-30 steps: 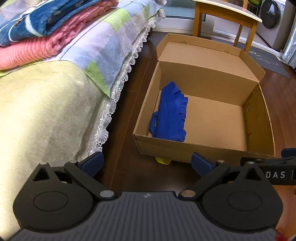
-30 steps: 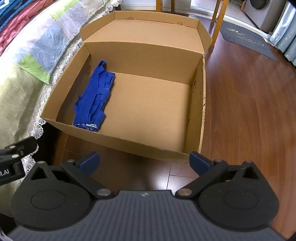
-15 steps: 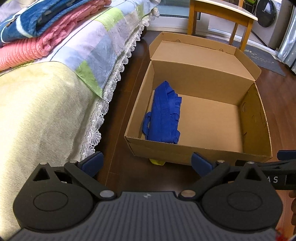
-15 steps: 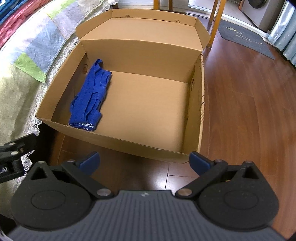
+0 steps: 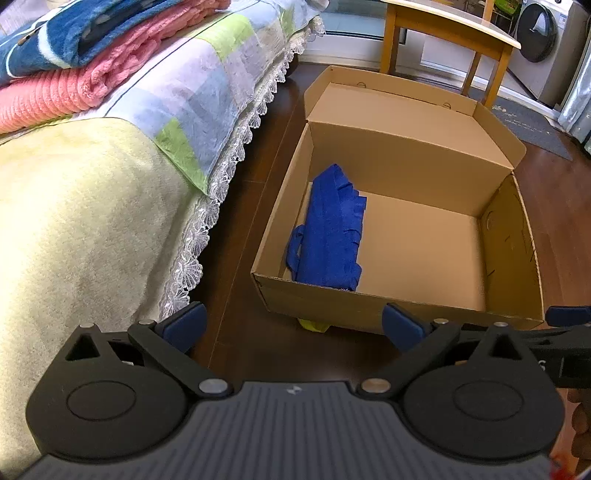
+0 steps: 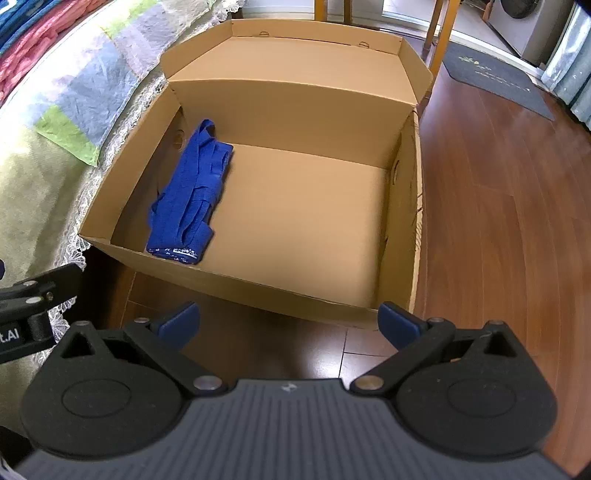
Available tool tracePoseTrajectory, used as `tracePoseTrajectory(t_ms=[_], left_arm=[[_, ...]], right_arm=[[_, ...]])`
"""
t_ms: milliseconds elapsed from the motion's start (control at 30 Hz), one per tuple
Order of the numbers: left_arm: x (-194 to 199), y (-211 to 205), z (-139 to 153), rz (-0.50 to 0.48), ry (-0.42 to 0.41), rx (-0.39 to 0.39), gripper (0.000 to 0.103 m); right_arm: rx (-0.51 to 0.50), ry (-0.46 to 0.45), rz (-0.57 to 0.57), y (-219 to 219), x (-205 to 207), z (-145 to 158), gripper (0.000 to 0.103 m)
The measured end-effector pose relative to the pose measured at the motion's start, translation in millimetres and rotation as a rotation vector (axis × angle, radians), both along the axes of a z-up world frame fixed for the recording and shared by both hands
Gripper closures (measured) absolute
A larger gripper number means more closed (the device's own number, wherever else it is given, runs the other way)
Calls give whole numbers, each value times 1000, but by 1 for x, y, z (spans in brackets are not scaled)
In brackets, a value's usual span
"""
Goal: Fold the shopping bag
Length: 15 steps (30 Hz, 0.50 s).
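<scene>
A folded blue shopping bag [image 5: 328, 229] [image 6: 192, 195] lies along the left wall inside an open cardboard box [image 5: 513, 243] [image 6: 303, 291] on the wooden floor. My left gripper [image 5: 293, 326] hangs open before the box's near left corner, holding nothing. My right gripper [image 6: 288, 321] is open too, above the floor just in front of the box's near wall. Each gripper's side shows at the edge of the other's view. Both are well short of the bag.
A bed [image 5: 85, 206] with a lace-edged patchwork cover and stacked pink and blue blankets [image 5: 74, 55] fills the left. A wooden table [image 5: 447, 33] stands beyond the box. Something yellow [image 5: 314, 325] peeks from under the box. A dark mat [image 6: 495, 79] lies far right.
Both grippers have drawn back and up from the box, so it looks smaller and farther. The bag has not moved. Both stay open.
</scene>
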<state>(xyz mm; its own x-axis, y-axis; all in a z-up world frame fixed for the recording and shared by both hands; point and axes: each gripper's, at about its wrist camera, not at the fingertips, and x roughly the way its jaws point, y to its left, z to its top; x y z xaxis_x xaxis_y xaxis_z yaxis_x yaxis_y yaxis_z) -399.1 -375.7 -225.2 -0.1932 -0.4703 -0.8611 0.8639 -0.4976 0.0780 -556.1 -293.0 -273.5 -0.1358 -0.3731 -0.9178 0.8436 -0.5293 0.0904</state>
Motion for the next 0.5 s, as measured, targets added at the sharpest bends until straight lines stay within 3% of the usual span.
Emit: tracePoseTrajectory(t_ms=[500], left_arm=[[0,-9,-5,27,22,8,2]], right_arm=[[-3,23,0,-6,7,1,1]])
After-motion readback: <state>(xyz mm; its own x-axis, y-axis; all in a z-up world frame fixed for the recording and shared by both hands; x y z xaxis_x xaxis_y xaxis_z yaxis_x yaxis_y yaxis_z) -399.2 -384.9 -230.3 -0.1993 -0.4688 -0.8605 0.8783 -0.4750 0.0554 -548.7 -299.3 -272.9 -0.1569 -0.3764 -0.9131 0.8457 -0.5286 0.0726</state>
